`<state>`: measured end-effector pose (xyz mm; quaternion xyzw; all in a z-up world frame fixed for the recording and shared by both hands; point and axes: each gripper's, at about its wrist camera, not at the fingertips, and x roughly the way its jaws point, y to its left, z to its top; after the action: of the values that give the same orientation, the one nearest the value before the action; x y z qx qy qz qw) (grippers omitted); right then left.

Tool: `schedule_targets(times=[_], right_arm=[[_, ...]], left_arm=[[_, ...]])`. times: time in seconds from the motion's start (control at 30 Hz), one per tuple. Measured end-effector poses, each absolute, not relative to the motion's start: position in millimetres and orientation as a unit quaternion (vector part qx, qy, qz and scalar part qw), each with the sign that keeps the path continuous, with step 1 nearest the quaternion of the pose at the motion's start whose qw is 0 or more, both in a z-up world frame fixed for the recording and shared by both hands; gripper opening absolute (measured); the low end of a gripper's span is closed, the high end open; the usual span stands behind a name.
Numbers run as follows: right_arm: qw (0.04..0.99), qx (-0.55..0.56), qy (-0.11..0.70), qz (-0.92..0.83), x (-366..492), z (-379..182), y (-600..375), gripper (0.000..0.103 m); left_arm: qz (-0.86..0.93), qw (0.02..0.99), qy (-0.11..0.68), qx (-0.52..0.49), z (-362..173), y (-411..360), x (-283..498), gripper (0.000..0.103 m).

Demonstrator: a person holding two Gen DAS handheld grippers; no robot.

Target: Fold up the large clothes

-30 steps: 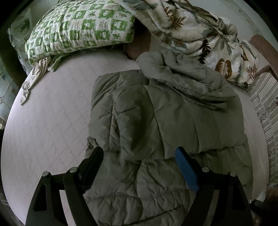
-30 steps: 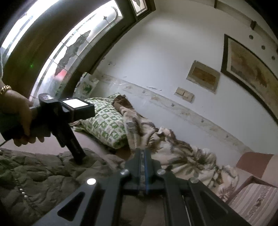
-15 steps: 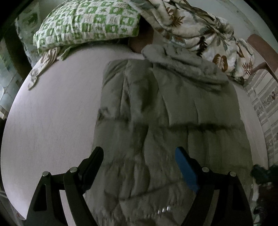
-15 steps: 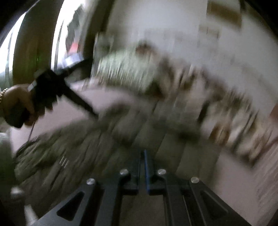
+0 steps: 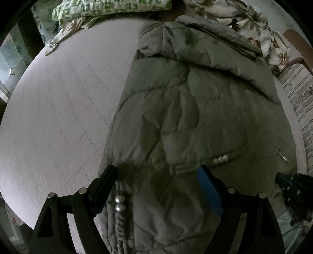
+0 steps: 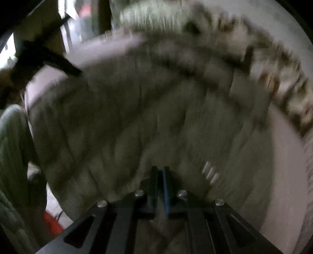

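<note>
A large olive-green quilted jacket [image 5: 195,117] lies spread lengthwise on a pale mattress [image 5: 58,117], hood toward the pillows, hem near me with metal snaps [image 5: 220,160]. My left gripper [image 5: 156,175] is open, its jaws wide apart just above the jacket's hem. In the blurred right wrist view the jacket [image 6: 146,117] fills the frame. My right gripper [image 6: 160,172] has its jaws nearly together; whether hem fabric is pinched between them is unclear. The right gripper also shows at the left wrist view's right edge [image 5: 289,183].
A green-and-white checked pillow [image 5: 109,5] and a leaf-print blanket [image 5: 254,23] lie at the head of the bed. A striped cushion [image 5: 301,93] and a brown chair frame [image 5: 297,45] stand to the right. A window [image 5: 9,58] is at left.
The jacket's folded-up lower half has been pulled out flat toward me. Both grippers have moved back to the hem; the right wrist view swung down from the wall to the jacket.
</note>
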<state>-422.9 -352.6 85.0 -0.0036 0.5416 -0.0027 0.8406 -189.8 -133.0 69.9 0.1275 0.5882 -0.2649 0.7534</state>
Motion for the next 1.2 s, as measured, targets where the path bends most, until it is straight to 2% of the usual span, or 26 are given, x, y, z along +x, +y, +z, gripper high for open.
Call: schedule_targets(times=[0.17,0.37,0.7,1.2], right_arm=[[0.841,0.075,0.535,-0.006,-425,84,-373,0.008],[0.843,0.042,0.537,-0.011,-428,87,-363,0.007],[0.874,0.03,0.485,-0.019,-464,119,-362,0.008],[0.84,0.06,0.536,-0.065,-496,112,-382,0.009]], left_arm=[[-0.268,0.756,0.581,0.135,73,-134,-198,0.085],[-0.28,0.759,0.574,0.129,82,-136,-211,0.085],[-0.272,0.754,0.58,0.144,74,-108,-222,0.085],[-0.297,0.757,0.56,0.156,65,-72,-247,0.086]])
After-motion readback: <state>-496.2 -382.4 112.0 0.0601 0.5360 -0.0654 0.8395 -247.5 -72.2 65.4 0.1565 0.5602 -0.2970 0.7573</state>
